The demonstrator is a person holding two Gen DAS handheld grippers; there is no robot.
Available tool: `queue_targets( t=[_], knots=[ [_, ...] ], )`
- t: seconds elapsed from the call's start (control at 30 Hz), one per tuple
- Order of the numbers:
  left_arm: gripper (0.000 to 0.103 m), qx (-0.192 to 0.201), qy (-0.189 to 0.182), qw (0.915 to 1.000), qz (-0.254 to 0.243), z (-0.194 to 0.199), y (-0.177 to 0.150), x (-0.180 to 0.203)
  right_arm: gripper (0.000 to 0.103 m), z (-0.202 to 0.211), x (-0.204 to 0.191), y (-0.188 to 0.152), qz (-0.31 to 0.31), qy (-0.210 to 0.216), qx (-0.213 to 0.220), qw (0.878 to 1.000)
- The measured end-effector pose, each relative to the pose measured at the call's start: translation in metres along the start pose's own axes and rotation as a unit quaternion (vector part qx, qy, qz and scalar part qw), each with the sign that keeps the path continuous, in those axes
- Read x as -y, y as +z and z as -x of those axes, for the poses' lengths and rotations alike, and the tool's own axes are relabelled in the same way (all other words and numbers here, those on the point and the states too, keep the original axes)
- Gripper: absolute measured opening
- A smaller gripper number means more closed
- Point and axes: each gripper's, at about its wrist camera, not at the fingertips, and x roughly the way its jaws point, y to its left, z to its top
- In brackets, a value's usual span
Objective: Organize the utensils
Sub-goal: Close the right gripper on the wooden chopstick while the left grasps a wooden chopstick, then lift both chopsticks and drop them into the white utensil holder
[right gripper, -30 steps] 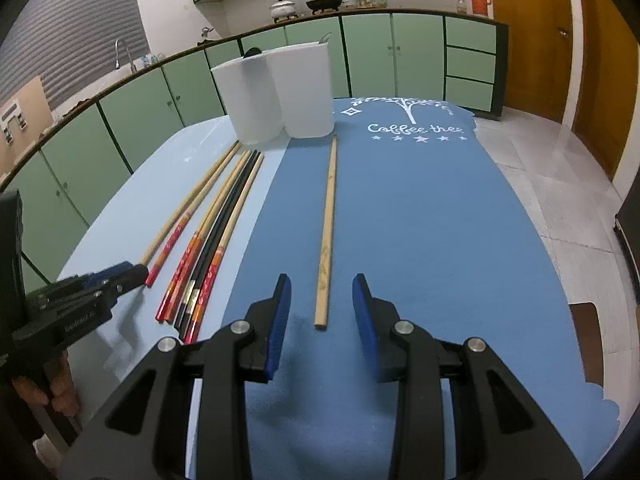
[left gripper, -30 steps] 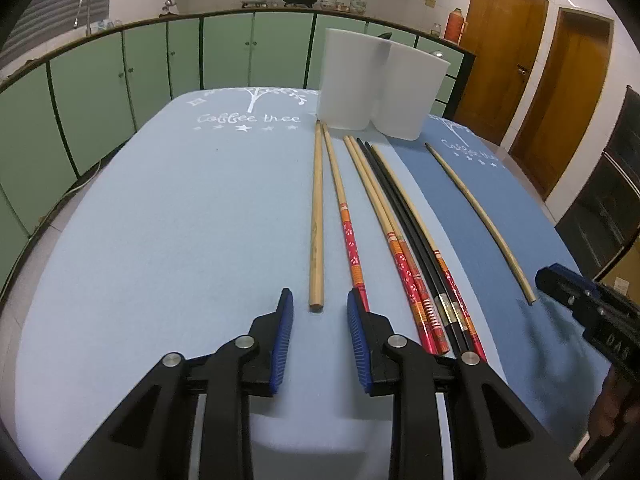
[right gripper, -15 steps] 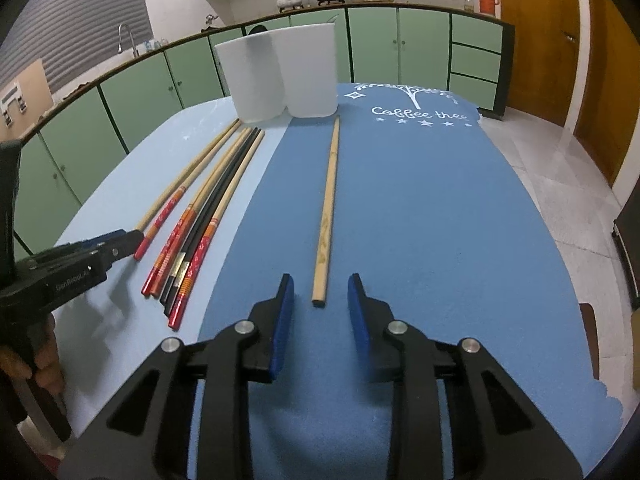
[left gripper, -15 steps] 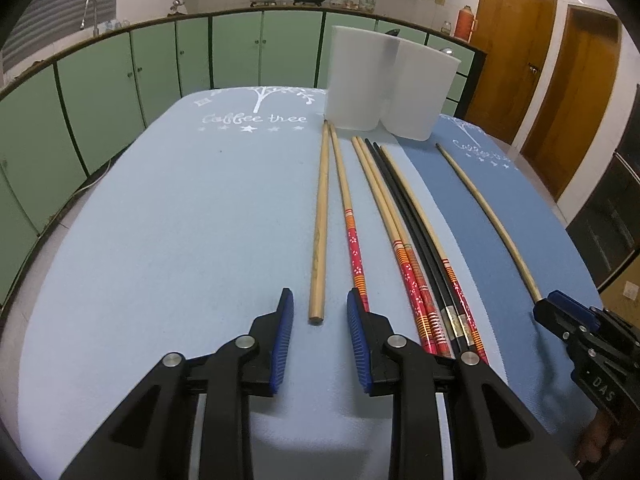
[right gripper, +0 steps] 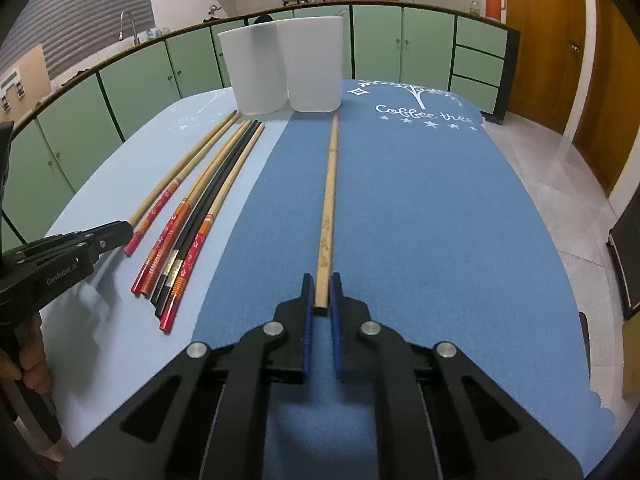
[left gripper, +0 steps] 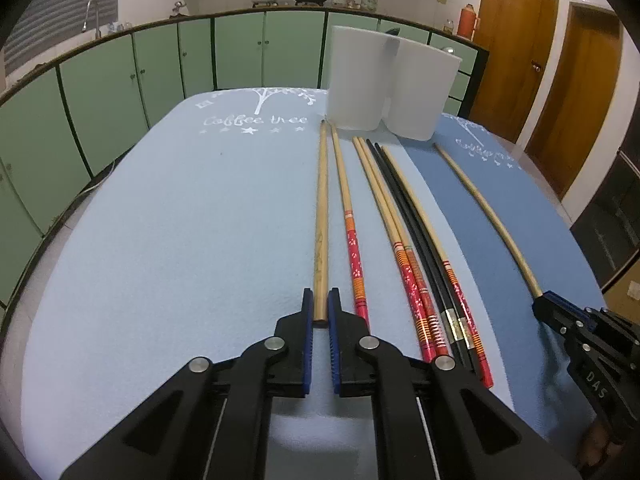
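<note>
Both grippers' jaws have just been closing, the left gripper (left gripper: 320, 314) now clamping the leftmost plain chopstick (left gripper: 321, 216) and the right gripper (right gripper: 321, 294) pinching the lone plain chopstick (right gripper: 329, 200) on the table (right gripper: 440, 220), each gripping only the near tip and risking swinging loose.

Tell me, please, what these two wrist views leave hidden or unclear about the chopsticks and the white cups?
- Left wrist view: the left gripper covers the plain chopstick's near end.
- Right wrist view: the right gripper covers the near end of the other plain chopstick.
- Both views: the white cups are seen side-on, so their contents stay hidden.
- Left wrist view: the dark thing behind the cups is mostly blocked.
</note>
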Motion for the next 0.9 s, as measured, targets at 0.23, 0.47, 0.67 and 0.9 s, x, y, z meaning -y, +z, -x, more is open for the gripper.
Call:
queue_targets(
  t=[0.23, 0.47, 0.67, 0.9],
  knots=[
    [0.007, 0.050, -0.013, 0.9986, -0.009, 0.040, 0.024, 0.000, 0.006, 0.030, 0.007, 0.023, 0.000, 0.008, 0.038, 0.999],
    [0.006, 0.115, -0.017, 0.9931, -0.011, 0.089, 0.056, -0.001, 0.006, 0.073, 0.011, 0.060, 0.004, 0.018, 0.102, 0.995],
    [0.007, 0.170, -0.023, 0.9849, -0.020, 0.123, 0.087, 0.000, 0.006, 0.104, 0.019, 0.099, -0.007, 0.041, 0.148, 0.988],
    [0.007, 0.195, -0.043, 0.9792, -0.039, 0.133, 0.122, 0.009, 0.006, 0.117, 0.030, 0.154, -0.017, 0.061, 0.156, 0.986]
  ],
)
